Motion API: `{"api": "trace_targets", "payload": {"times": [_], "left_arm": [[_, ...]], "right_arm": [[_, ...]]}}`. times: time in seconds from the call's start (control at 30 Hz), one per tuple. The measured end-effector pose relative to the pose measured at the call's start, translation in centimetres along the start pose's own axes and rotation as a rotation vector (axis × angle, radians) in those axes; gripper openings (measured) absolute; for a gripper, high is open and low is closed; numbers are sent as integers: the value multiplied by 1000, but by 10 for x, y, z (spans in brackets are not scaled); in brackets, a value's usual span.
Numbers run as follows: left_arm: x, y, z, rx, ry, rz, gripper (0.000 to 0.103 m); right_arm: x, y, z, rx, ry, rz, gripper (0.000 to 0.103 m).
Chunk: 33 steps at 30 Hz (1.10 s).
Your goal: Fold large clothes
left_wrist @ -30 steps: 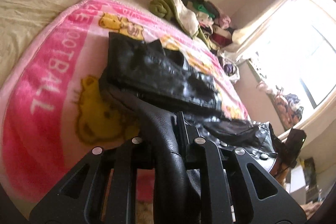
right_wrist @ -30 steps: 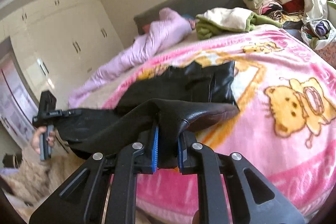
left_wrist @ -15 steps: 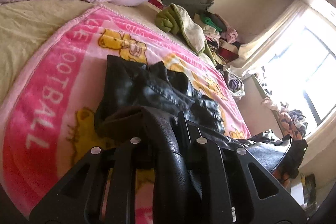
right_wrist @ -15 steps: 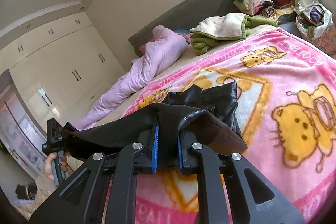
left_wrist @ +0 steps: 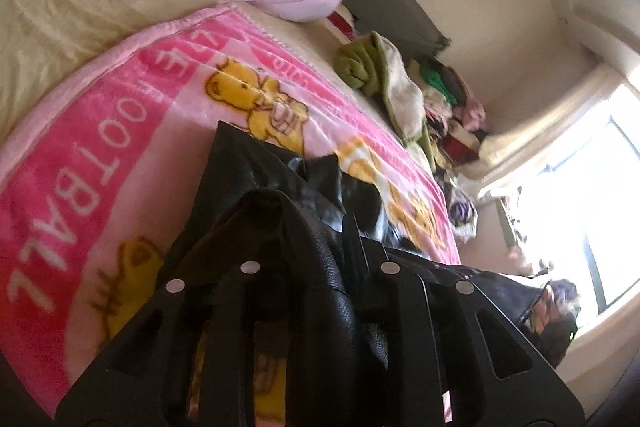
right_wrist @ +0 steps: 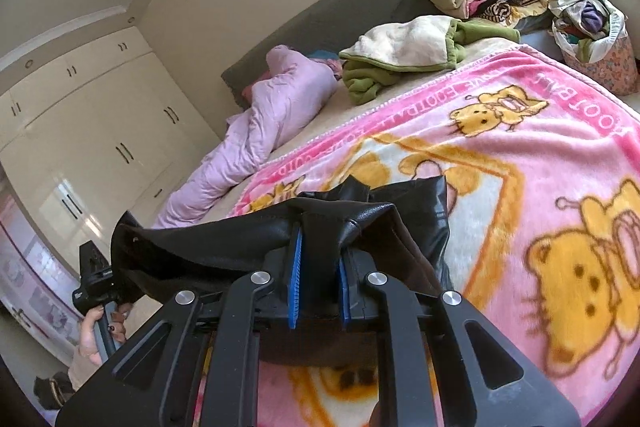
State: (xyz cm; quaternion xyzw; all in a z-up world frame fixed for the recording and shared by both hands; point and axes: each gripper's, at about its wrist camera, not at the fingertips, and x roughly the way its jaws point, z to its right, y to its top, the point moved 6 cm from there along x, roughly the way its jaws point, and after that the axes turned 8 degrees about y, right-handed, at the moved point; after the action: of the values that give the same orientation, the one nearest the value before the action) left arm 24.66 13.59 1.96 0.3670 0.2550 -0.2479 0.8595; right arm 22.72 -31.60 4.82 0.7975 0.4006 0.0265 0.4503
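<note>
Midway through a fold: both the left gripper [left_wrist: 340,259] and right gripper [right_wrist: 318,267] pinch the black leather garment's [right_wrist: 400,227] near edge, carrying it toward twelve o'clock over the half on the pink cartoon-bear blanket [right_wrist: 560,167], not yet laid down.

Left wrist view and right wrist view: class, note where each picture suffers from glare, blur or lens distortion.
Left wrist view: the window is blown out white at right, the black leather garment reads dark with little detail, and things near the window are smeared. Right wrist view: evenly lit and sharper, yet the fisheye bends the wardrobe and pink blanket edges.
</note>
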Motion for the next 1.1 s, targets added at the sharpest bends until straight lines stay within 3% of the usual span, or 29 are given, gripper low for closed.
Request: {"api": "trace_targets", "payload": {"times": [0.33, 0.57, 0.7, 0.83, 0.97, 1.1], "left_arm": [[31, 8, -10, -17, 50, 33, 16], [41, 11, -16, 0, 60, 59, 18], [31, 19, -14, 29, 60, 123, 35], [17, 27, -14, 84, 117, 207, 37], [19, 28, -22, 95, 141, 206, 37], [43, 23, -25, 155, 202, 144, 37]], "right_arm": [[33, 9, 40, 81, -58, -33, 16], [47, 10, 51, 82, -110, -33, 26], [49, 13, 59, 75, -150, -15, 40], [50, 14, 68, 79, -181, 5, 44], [51, 13, 77, 73, -200, 16, 52], [59, 9, 81, 2, -276, -4, 55]]}}
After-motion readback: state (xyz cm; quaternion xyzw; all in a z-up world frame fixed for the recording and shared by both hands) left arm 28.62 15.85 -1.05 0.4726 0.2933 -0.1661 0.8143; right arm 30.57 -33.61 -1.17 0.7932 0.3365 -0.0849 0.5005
